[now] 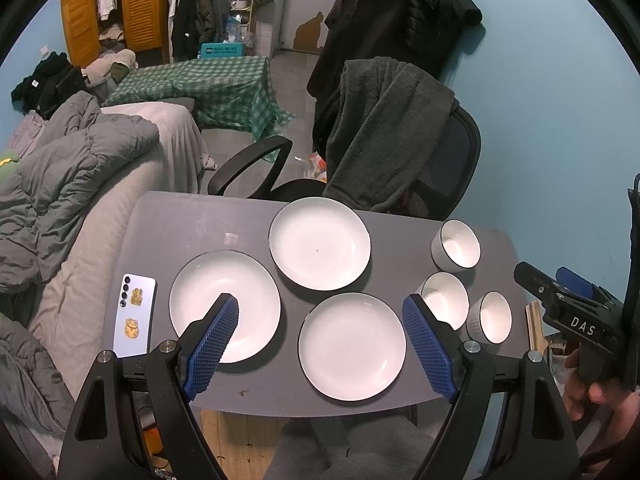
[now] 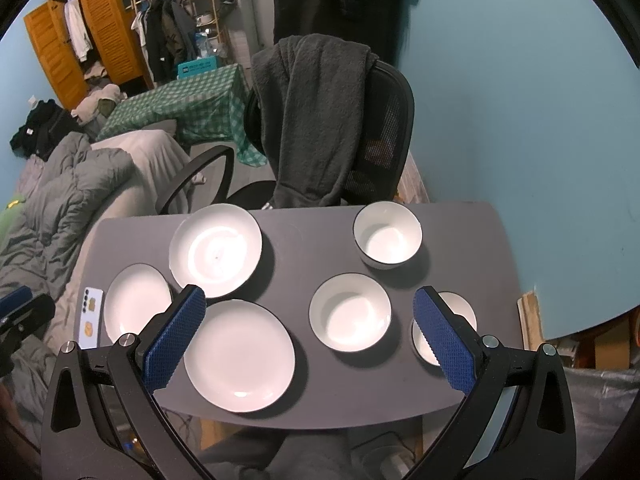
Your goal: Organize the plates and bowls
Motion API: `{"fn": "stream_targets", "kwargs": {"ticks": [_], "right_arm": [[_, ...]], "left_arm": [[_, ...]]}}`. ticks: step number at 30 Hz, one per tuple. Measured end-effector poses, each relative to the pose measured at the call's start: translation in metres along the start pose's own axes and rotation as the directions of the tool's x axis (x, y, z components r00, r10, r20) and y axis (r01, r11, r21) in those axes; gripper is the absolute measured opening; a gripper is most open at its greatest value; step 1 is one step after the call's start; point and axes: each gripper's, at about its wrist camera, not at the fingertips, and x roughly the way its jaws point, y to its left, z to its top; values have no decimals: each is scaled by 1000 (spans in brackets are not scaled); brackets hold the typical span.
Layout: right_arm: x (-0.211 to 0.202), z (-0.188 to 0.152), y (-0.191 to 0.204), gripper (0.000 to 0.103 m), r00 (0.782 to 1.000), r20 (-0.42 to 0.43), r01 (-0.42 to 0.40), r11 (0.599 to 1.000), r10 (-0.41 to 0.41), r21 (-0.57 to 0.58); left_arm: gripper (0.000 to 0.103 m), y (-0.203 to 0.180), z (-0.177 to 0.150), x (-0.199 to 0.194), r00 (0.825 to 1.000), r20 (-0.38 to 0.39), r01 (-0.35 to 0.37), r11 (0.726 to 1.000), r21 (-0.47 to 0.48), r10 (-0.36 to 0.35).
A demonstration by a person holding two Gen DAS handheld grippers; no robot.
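Left view alone shows hand (image 1: pixel 596 384) gripping right tool (image 2: pixel 310 316). Both tools released, empty, above near tabletop (image 2: pixel 304 248) edge. Plates (image 2: pixel 239 355) left half, bowls (image 2: pixel 350 311) right; left tool (image 1: pixel 320 320).

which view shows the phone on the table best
The left wrist view. There the phone lies face down at the table's left edge, whole and unobstructed, camera lenses and two gold stickers clear. In the right wrist view it is small near the left side, its lower end cut off by that gripper's frame.
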Motion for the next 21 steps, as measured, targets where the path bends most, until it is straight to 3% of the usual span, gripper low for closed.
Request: {"fn": "stream_targets", "kwargs": {"ticks": [13,21], "right_arm": [[15,1,-10,102,999,-31,-10,999,9,-31],[33,-6,-7,102,995,-72,-68,994,62,-84]], "left_arm": [[86,1,-8,11,1000,-12,-25,999,42,26],[86,10,-18,29,999,-19,-25,999,31,25]]}}
